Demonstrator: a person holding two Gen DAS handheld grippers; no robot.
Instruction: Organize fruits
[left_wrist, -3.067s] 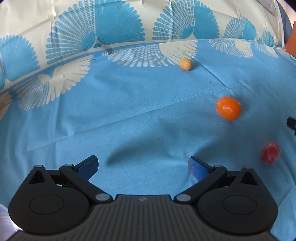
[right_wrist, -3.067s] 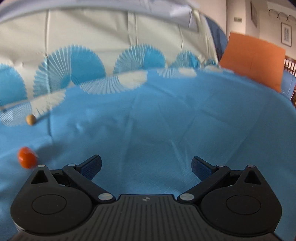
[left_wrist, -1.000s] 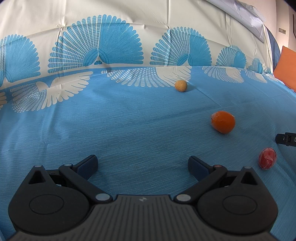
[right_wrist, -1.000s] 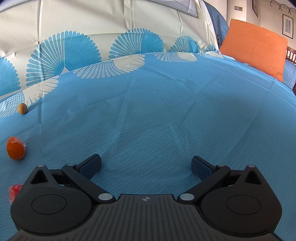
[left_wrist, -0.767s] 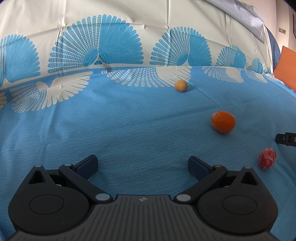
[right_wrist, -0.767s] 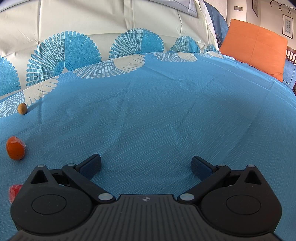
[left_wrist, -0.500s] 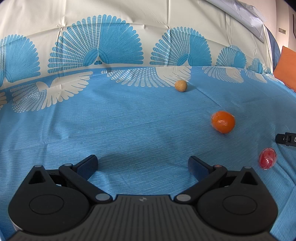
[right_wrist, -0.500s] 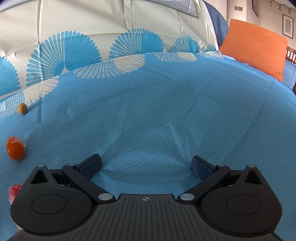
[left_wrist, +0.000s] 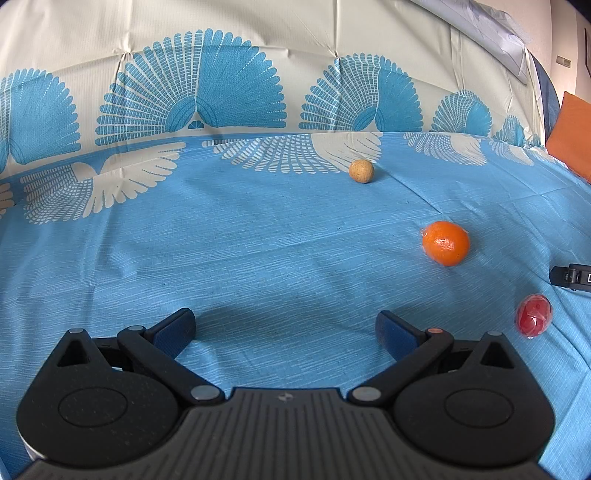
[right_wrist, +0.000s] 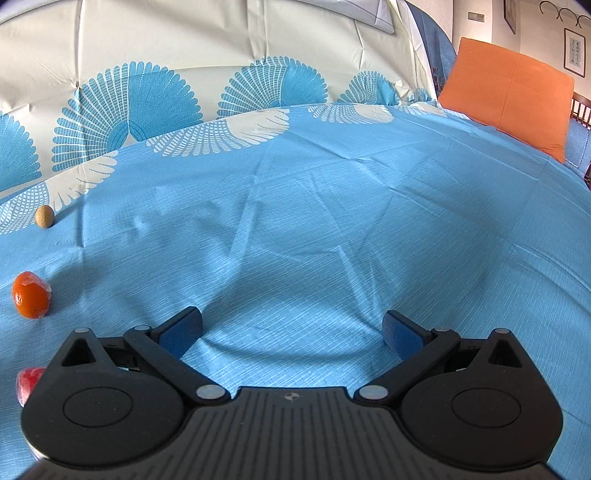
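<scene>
We held the left gripper (left_wrist: 284, 328) at the bottom centre of its frame with its jaws spread wide and nothing between them. We held the right gripper (right_wrist: 291, 330) the same way at the bottom centre of its own frame, wide and empty. Both sat low over a blue cloth (left_wrist: 258, 251) with a white fan print.

In the left wrist view, three fruits lay apart on the cloth, all to the right of centre:
- The tan fruit (left_wrist: 361, 171) lay in the upper middle, at the edge of the white print.
- The orange (left_wrist: 446, 243) lay at right of centre, wrapped in clear film.
- The red fruit (left_wrist: 533, 315) lay at the lower right, also in film, just beside the gripper's right finger linkage.

A black part (left_wrist: 570, 277) entered at the right edge, between the orange and the red fruit.

In the right wrist view, the same fruits ran down the left edge: tan fruit (right_wrist: 44, 216), orange (right_wrist: 31, 294), and red fruit (right_wrist: 28, 380) partly hidden behind the gripper body. An orange cushion (right_wrist: 508, 101) stood at the upper right.
</scene>
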